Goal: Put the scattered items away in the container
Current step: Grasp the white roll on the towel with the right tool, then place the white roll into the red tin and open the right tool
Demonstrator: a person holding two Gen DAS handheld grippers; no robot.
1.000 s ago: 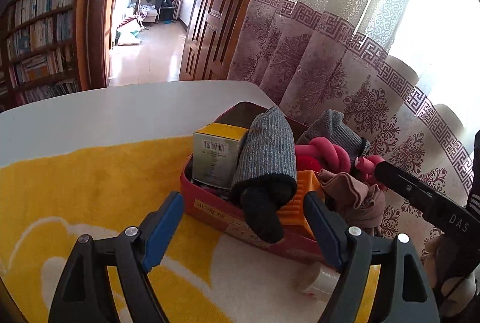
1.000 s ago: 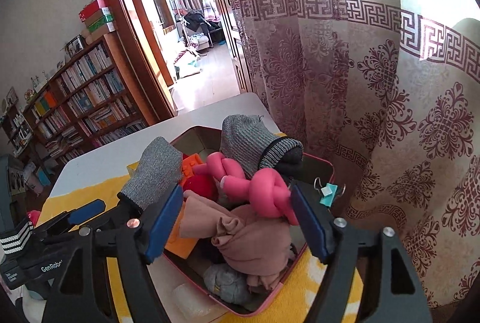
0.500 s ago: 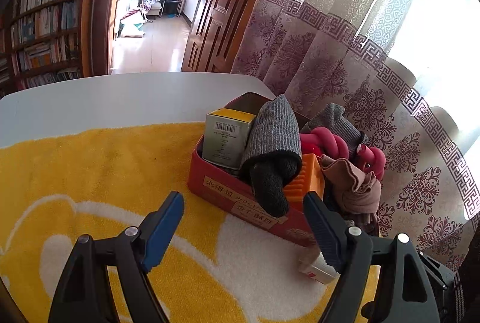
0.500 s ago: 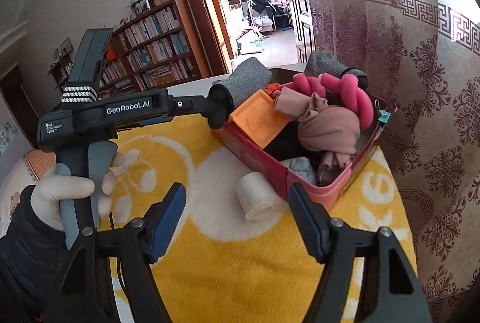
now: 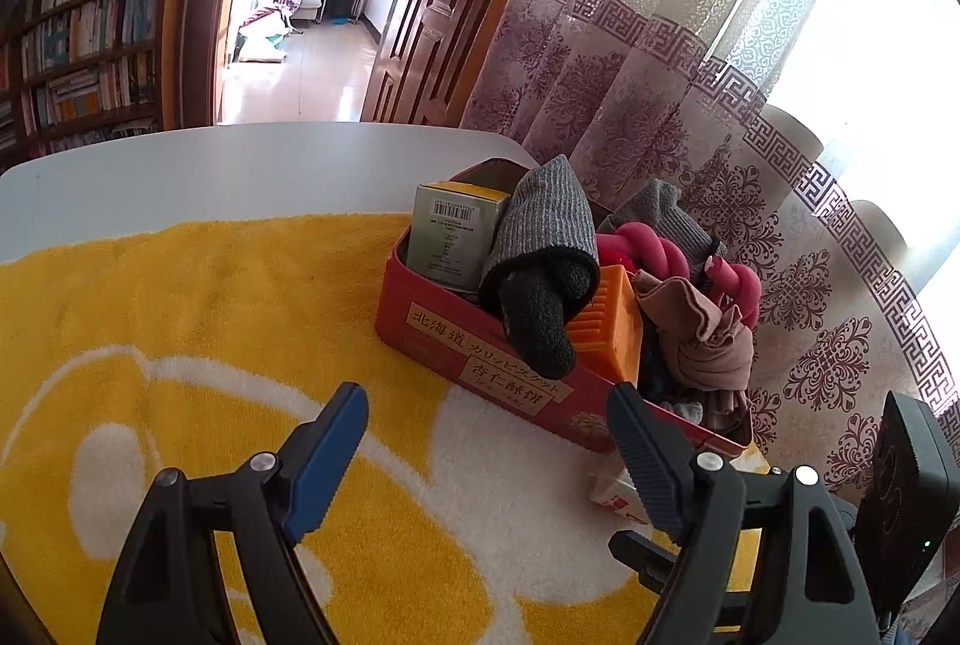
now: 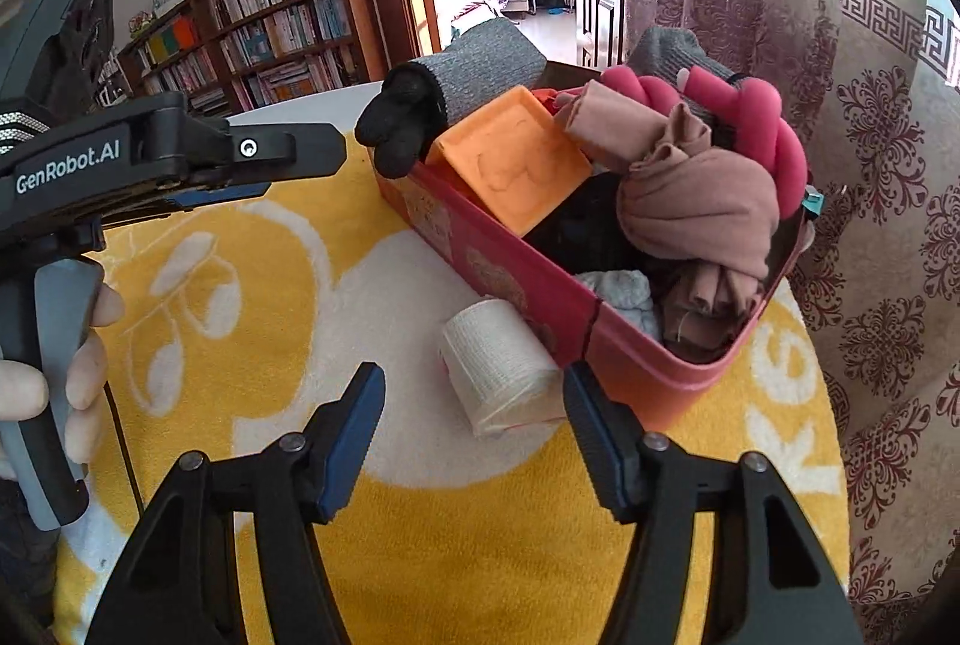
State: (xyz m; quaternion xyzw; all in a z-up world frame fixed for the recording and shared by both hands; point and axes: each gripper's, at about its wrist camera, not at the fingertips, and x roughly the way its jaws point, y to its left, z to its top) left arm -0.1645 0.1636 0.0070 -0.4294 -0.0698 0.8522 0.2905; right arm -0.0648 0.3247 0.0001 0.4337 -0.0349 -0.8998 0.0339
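Right gripper (image 6: 474, 429) closing around a white roll (image 6: 495, 366); left gripper (image 5: 486, 450) hanging spread over bare towel.

The right jaws are narrowing with the roll lying between them, pads not yet pressing on it. The roll is resting on the yellow towel (image 6: 252, 255), touching the red tin (image 6: 528, 285). The tin is standing heaped: an orange block (image 6: 516, 159), a grey sock (image 6: 474, 69), a tan stocking bundle (image 6: 702, 207) and a pink knotted toy (image 6: 762, 123) are crowding its rim. A patterned curtain (image 6: 870, 117) is hanging close behind. The left jaws are holding nothing.
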